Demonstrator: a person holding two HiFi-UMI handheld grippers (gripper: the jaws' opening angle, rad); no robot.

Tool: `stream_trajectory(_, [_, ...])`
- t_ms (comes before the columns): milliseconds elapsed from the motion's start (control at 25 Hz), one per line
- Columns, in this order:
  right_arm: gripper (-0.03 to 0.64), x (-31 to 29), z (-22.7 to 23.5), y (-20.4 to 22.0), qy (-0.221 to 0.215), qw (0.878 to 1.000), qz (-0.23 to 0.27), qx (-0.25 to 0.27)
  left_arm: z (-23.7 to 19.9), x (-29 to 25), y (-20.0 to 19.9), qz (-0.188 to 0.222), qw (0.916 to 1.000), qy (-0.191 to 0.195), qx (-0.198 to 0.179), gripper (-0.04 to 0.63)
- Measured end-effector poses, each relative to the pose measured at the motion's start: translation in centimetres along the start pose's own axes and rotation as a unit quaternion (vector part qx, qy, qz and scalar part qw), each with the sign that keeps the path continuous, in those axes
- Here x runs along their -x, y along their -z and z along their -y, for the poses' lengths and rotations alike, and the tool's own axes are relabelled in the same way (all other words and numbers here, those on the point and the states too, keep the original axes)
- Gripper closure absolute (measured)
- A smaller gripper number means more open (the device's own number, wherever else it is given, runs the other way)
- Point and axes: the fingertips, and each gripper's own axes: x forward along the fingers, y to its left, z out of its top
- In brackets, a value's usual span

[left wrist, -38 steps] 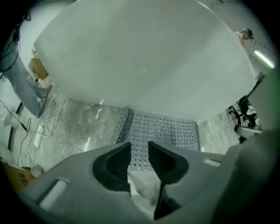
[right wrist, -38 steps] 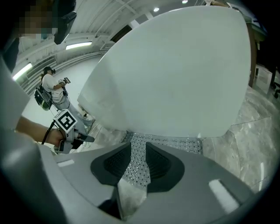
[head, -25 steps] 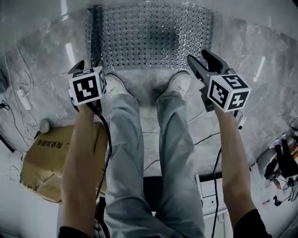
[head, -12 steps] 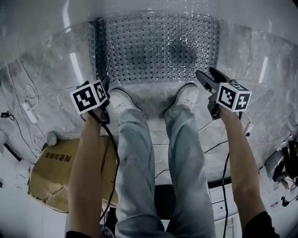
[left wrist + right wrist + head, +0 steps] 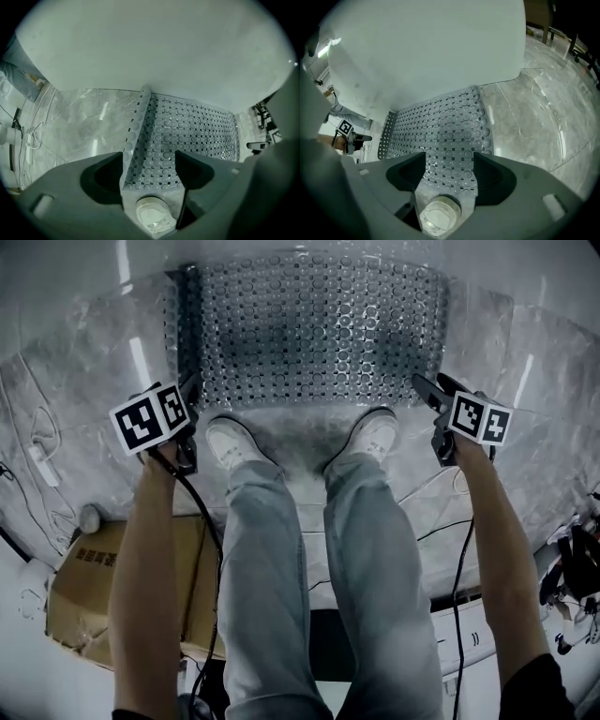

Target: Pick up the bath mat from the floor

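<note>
The grey studded bath mat [image 5: 309, 334] lies flat on the marble floor against a white tub wall. My left gripper [image 5: 190, 404] hangs over its near left corner and points straight down. My right gripper [image 5: 436, 390] hangs by its near right corner. Both have just been opening and stand open, gripping nothing. In the left gripper view the mat [image 5: 187, 136] has its left edge between the jaws of the left gripper [image 5: 150, 161], farther off. In the right gripper view the mat [image 5: 440, 131] shows beyond the right gripper [image 5: 450, 161].
The person's white shoes [image 5: 230, 439] [image 5: 375, 432] stand at the mat's near edge. A cardboard box [image 5: 122, 577] lies at the lower left, with cables [image 5: 37, 442] on the floor beside it. Gear crowds the right edge [image 5: 572, 577]. The tub wall [image 5: 154, 47] rises behind the mat.
Both grippers have sunk toward the floor and spread apart, toward the mat's near corners. Their jaws stand wider than a second ago.
</note>
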Motion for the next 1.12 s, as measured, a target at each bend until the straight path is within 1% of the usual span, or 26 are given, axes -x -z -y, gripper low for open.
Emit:
stream_trajectory(160, [0.298, -0.5, 2.3, -1.3, 0.023, 1.000, 0.002, 0.021, -0.9, -1.3, 0.1, -0.001, 0.9998, -0.002, -0.021, 0.235])
stream_trajectory(280, [0.297, -1.1, 3.7, -1.9, 0.032, 0.999, 0.006, 0.015, -1.9, -2.3, 0.2, -0.003, 0.9995, -0.001, -0.032, 0.235])
stream_trajectory(360, [0.298, -1.5, 4.5, -1.6, 0.036, 0.999, 0.000, 0.012, -2.6, -3.0, 0.4, -0.006, 0.9994, 0.001, -0.033, 0.235])
stream_trajectory(560, [0.298, -2.9, 6.6, -1.1, 0.045, 0.998, -0.025, 0.047, -2.7, -4.9, -0.5, -0.007, 0.9983, 0.008, -0.058, 0.235])
stream_trajectory(680, [0.298, -4.1, 7.2, -1.2, 0.051, 0.995, -0.037, 0.071, -2.9, -6.0, -0.6, -0.015, 0.9960, 0.009, -0.088, 0.235])
stream_trajectory(760, [0.298, -4.7, 7.2, -1.5, 0.050, 0.995, -0.040, 0.082, -3.3, -6.7, -0.6, -0.021, 0.9947, 0.009, -0.100, 0.235])
stream_trajectory(920, [0.298, -5.2, 8.0, -2.1, 0.055, 0.992, -0.047, 0.102, -3.4, -8.1, -1.0, -0.020, 0.9949, 0.019, -0.098, 0.235])
stream_trajectory(1000, [0.298, -5.3, 8.5, -2.5, 0.057, 0.990, -0.052, 0.116, -3.2, -8.9, -1.2, -0.023, 0.9942, 0.023, -0.102, 0.235])
stream_trajectory(1120, [0.298, -6.0, 8.4, -3.6, 0.048, 0.988, -0.056, 0.135, -3.7, -10.1, -1.5, -0.026, 0.9940, 0.017, -0.105, 0.235])
